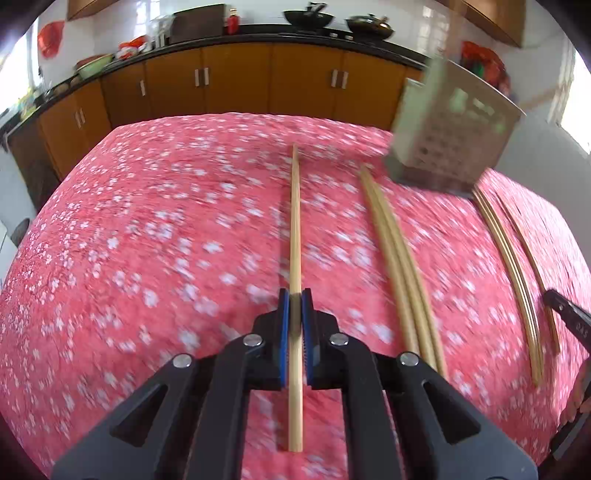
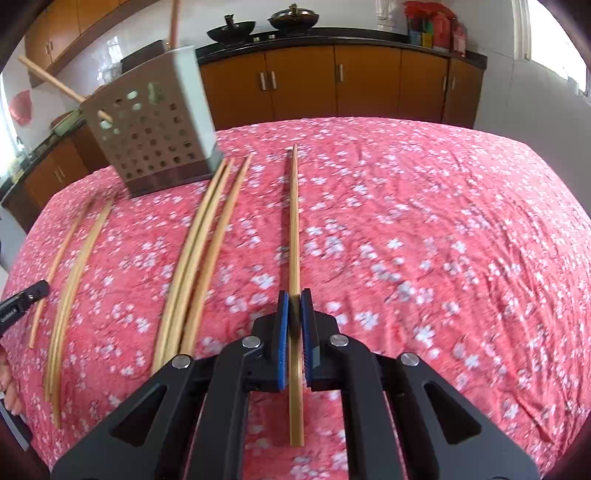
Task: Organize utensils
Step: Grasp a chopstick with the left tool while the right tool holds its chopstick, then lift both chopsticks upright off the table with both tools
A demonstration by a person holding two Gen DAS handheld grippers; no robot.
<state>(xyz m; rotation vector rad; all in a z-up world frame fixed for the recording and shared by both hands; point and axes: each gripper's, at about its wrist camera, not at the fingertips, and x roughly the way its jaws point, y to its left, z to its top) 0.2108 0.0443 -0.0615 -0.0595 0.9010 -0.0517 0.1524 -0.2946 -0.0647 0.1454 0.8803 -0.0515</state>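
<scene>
My left gripper (image 1: pixel 295 295) is shut on a bamboo chopstick (image 1: pixel 295 221) that points forward over the pink floral tablecloth (image 1: pixel 147 221). My right gripper (image 2: pixel 294 295) is shut on another bamboo chopstick (image 2: pixel 293 221). A perforated metal utensil holder (image 1: pixel 450 133) stands at the far right in the left wrist view; in the right wrist view the holder (image 2: pixel 155 129) is at the far left with chopsticks (image 2: pixel 55 81) sticking out. Loose chopsticks lie on the cloth in groups (image 1: pixel 402 273) (image 1: pixel 513 280) (image 2: pixel 199 251) (image 2: pixel 70 288).
Orange kitchen cabinets (image 1: pixel 236 77) with a dark counter run behind the table, with woks (image 1: pixel 308 16) on top. The other gripper's tip shows at the right edge of the left view (image 1: pixel 569 314) and the left edge of the right view (image 2: pixel 22 299).
</scene>
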